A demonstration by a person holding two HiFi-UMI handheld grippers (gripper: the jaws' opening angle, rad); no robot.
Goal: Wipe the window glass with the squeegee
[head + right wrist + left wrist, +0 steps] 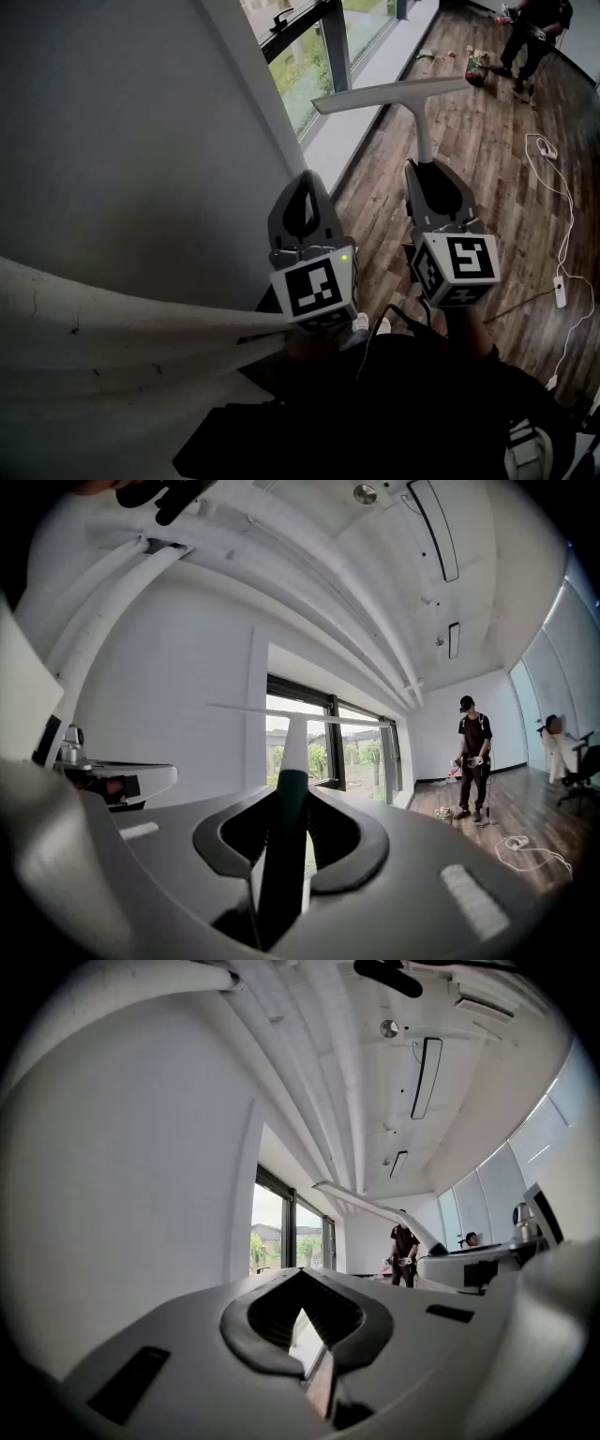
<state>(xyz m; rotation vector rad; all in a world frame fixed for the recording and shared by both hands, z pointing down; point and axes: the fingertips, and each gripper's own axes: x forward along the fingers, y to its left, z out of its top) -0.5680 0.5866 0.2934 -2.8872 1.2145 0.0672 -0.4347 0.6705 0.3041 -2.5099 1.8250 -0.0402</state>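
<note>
Now, right gripper (pixel 433 176): jaws pinch the squeegee (pixel 412 98) by its handle; in the right gripper view the dark grip (pixel 286 841) runs straight up between them.
Left gripper (pixel 305 183): jaws pressed together with nothing between them. It hovers just beside the right one, idle.
Squeegee position: up in the air, blade crosswise at the far end, pointing toward the window (pixel 314 52). We see no contact with the glass.
Task state: by our judgement, the wipe is not yet begun.
Risk, twist: we hold the low end of a long handle, so pressure on the glass could turn the handle in the pinch. The blade would then tilt and leave streaks.
Risk, uneven edge: if the blade meets the glass on one corner only, it skips. We would need to square it first.
Risk, frame: the dark bar (pixel 336 42) between panes could catch a blade end during a sideways stroke.
Risk, wall: the wall (pixel 112 141) stands close on the left and may block the blade at that edge of the pane.
Risk, drape: pale cloth (pixel 112 328) hangs near the left gripper and could snag it. We cannot tell whether they touch.
Risk, footing: a cable (pixel 565 211) lies on the floor to our right, a trip hazard if we step that way.
</note>
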